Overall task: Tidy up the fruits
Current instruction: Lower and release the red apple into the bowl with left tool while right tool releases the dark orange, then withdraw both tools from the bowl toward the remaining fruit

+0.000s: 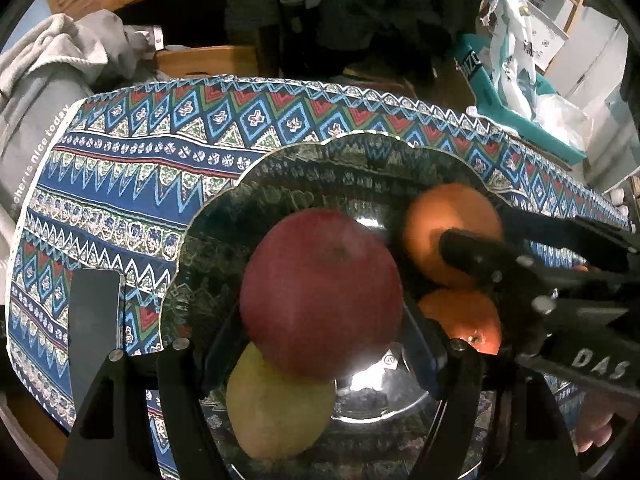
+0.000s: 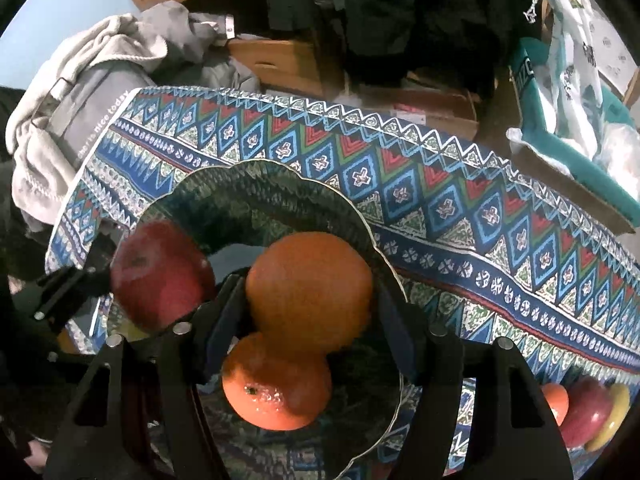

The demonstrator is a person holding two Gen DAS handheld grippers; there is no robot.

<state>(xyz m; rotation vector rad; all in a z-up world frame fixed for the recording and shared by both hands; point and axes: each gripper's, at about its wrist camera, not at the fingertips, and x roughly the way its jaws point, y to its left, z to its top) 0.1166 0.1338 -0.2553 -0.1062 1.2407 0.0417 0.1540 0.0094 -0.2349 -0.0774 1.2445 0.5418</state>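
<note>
My left gripper [image 1: 320, 320] is shut on a large red apple [image 1: 320, 296], held just above a shiny scalloped metal dish [image 1: 212, 208]. Under the apple, a yellow-green fruit [image 1: 276, 408] lies in the dish. From the right, my right gripper [image 1: 476, 224] reaches in. The right wrist view shows that gripper [image 2: 308, 308] shut on an orange [image 2: 308, 280], which sits against a second orange [image 2: 272, 396] lying in the dish [image 2: 360, 216]. To the left there, the red apple [image 2: 160, 276] shows with the left gripper's fingers around it.
The dish stands on a blue patterned tablecloth [image 1: 160, 168]. A dark phone [image 1: 94, 320] lies left of it. More fruit [image 2: 584, 412] sits at the cloth's near right. Grey clothing [image 1: 48, 80], cardboard boxes [image 2: 280, 60] and a teal box with bags [image 1: 520, 96] lie beyond the table's edges.
</note>
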